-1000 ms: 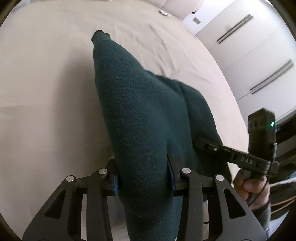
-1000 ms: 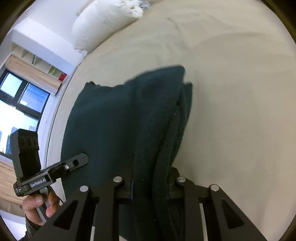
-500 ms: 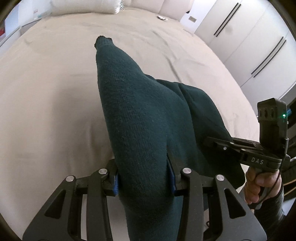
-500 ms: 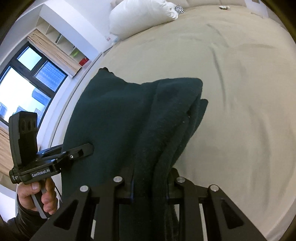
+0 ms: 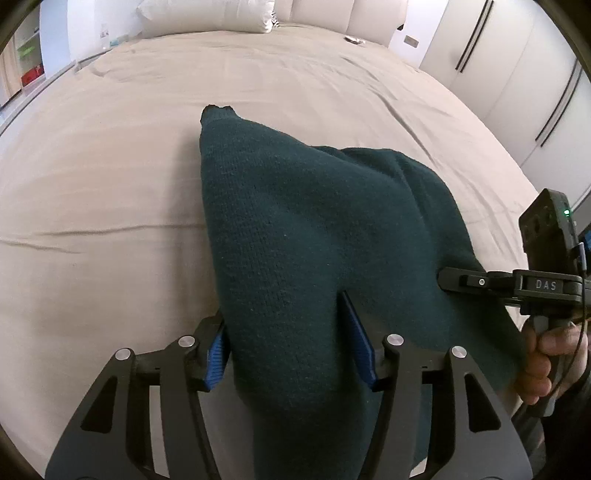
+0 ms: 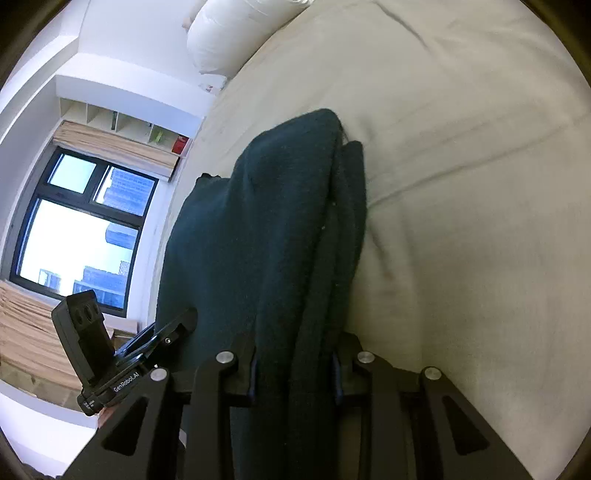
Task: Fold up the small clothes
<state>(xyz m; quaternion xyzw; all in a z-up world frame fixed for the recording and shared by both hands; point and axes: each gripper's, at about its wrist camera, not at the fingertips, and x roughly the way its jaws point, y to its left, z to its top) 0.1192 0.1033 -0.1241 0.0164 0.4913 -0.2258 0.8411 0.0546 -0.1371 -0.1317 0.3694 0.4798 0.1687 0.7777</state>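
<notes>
A dark green knitted garment hangs between my two grippers above the beige bed. My left gripper is shut on one end of the garment, which bulges out between its blue pads. My right gripper is shut on the other end, where the cloth hangs in several bunched layers. The far tip of the garment reaches toward the bed surface. Each gripper shows in the other's view: the right gripper at the right edge, the left gripper at the lower left.
The beige bed sheet fills most of both views, with shallow creases. White pillows lie at the headboard. White wardrobe doors stand at the right. A window and wall shelves are beyond the bed's left side.
Both grippers have tilted up with the garment still held, so the headboard, pillows and window have come into view. The garment hangs more spread between them.
</notes>
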